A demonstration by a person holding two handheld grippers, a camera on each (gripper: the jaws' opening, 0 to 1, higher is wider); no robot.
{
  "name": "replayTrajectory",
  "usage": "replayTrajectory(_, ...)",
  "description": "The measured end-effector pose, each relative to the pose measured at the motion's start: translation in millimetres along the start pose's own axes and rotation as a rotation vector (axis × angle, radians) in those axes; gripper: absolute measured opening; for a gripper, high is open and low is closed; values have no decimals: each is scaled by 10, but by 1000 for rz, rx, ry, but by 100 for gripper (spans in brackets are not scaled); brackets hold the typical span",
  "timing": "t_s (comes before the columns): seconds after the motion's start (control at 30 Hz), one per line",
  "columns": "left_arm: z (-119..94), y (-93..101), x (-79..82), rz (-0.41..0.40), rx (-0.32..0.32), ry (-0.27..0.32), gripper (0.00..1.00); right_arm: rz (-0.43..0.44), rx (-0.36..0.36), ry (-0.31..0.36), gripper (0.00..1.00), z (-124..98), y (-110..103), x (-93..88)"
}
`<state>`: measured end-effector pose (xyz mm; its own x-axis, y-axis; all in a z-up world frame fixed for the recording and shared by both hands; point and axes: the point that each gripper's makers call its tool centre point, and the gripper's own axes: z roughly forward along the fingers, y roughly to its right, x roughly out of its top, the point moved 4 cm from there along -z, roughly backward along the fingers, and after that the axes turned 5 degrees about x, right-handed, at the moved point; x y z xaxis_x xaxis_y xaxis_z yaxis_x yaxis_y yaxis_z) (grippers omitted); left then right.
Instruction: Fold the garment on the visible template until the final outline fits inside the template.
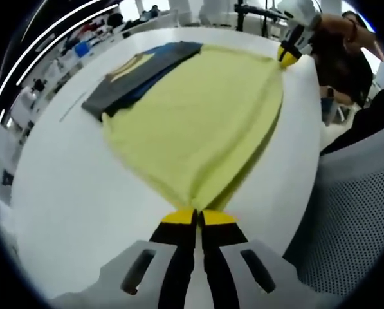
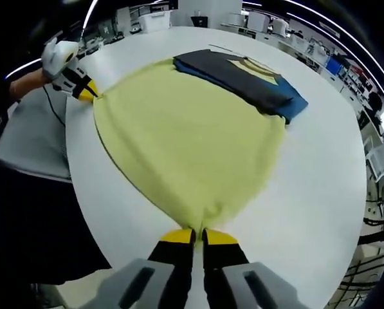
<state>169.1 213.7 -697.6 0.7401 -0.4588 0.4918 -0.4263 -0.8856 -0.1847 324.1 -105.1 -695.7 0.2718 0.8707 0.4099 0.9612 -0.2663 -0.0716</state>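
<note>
The left claw (image 1: 199,217) pinches the yellow garment (image 1: 198,122) spread on the white table (image 1: 69,193).

Left gripper (image 1: 199,217) jaws clamped together low in view, right gripper (image 2: 199,236) jaws likewise pinched closed

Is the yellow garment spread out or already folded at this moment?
Spread out: the yellow garment lies mostly flat on the white table, pinched at opposite corners by the left gripper and right gripper.

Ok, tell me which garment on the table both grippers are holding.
The yellow garment, spread flat across the white table. Each gripper pinches one of its corners. The folded dark grey one and the blue one under it lie stacked at its far edge, untouched.
</note>
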Motion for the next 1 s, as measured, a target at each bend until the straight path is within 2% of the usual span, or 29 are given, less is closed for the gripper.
replayTrajectory(0.17,-50,35,-42,23,-1,-14,0,-10,17,-15,0,-21,-91,-28)
replayTrajectory(0.77,-195,156,-232,-24,-36,-21,0,-3,40,-24,0,-52,-351,-151)
replayTrajectory(1.0,-255,211,-270,-13,-45,-29,0,3,44,-22,0,-62,-447,-205)
